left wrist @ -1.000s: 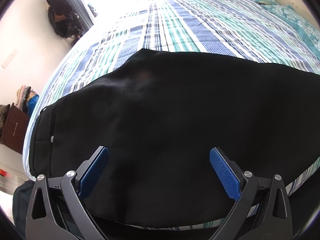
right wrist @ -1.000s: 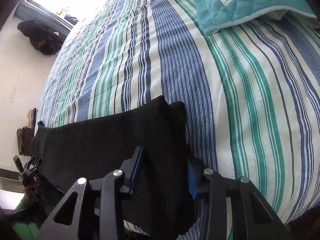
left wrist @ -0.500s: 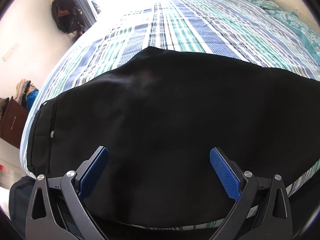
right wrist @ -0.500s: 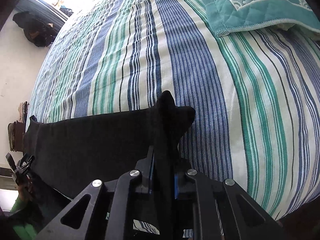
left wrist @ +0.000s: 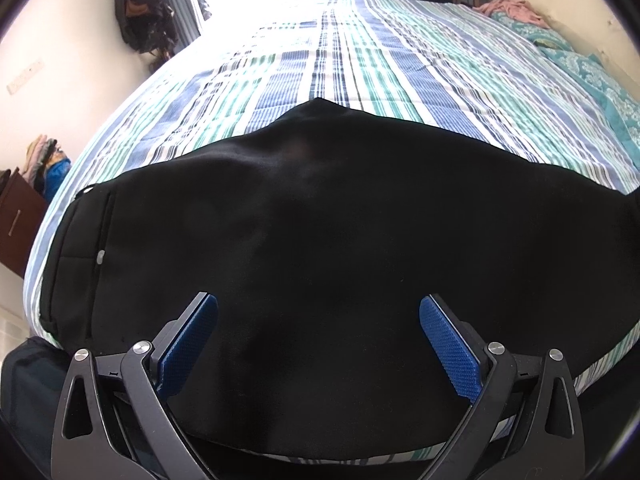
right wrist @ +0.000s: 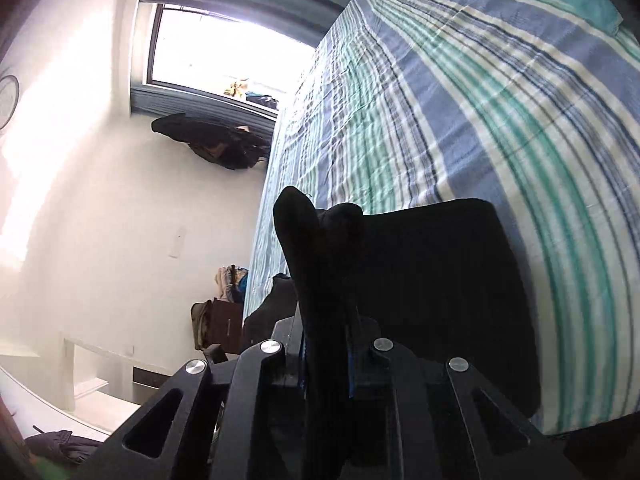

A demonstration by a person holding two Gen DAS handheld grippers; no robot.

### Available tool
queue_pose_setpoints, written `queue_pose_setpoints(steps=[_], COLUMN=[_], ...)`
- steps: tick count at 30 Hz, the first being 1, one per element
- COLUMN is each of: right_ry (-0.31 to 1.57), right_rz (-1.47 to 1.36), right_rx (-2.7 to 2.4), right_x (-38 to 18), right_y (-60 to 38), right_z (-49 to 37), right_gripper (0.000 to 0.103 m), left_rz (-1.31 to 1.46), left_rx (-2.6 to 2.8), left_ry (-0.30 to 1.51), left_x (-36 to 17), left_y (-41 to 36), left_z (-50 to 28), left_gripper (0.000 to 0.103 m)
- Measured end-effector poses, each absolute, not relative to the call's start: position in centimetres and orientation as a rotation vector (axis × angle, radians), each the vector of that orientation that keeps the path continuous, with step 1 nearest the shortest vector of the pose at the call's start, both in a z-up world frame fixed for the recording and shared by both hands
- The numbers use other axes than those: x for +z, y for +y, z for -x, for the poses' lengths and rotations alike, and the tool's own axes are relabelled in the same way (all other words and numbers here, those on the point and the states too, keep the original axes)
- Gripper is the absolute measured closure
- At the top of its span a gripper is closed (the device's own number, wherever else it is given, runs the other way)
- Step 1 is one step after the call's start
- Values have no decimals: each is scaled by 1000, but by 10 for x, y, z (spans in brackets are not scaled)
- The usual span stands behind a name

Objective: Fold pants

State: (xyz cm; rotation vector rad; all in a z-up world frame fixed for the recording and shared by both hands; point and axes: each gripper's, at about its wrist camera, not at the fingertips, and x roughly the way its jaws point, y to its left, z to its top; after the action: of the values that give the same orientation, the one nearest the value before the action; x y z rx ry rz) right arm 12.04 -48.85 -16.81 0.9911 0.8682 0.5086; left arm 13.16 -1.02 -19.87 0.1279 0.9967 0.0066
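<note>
Black pants (left wrist: 320, 240) lie flat across the near edge of a striped bed (left wrist: 380, 52), waistband and a small button at the left. My left gripper (left wrist: 318, 320) is open and empty, its blue pads (left wrist: 188, 344) hovering just above the pants' near part. My right gripper (right wrist: 326, 344) is shut on the leg end of the pants (right wrist: 420, 280). It holds the pinched cloth lifted off the bed, and a fold sticks up past the fingers.
A teal quilt (left wrist: 592, 68) and pink clothes (left wrist: 512, 4) lie at the head of the bed. Dark bags (right wrist: 216, 144) hang on the wall by the window. A brown cabinet (right wrist: 224, 324) with clothes on it stands beside the bed.
My right gripper has closed on the pants' leg end, lifted it and swung left, tilting its view toward the wall. The left gripper has stayed open, pulling back slightly.
</note>
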Motion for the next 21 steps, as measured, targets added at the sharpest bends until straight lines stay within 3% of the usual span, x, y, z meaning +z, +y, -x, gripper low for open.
queue_pose_setpoints(steps=[7, 11, 13, 15, 21], right_ry=[917, 991, 1036, 1047, 886], right_rz=[-945, -692, -555, -485, -430], right_rx=[603, 541, 483, 478, 470], right_x=[-189, -201, -210, -214, -185], right_y=[-334, -253, -222, -205, -245], right_z=[-159, -173, -176, -171, -103], right_gripper=[88, 86, 74, 45, 24], left_rz=[-58, -19, -8, -2, 83], left_rx=[22, 30, 29, 17, -164], left_ry=[979, 986, 990, 988, 961], left_x=[-191, -192, -192, -190, -173], left_y=[10, 19, 21, 22, 7], left_z=[-130, -130, -130, -128, -117], left_gripper=[2, 2, 2, 2, 2])
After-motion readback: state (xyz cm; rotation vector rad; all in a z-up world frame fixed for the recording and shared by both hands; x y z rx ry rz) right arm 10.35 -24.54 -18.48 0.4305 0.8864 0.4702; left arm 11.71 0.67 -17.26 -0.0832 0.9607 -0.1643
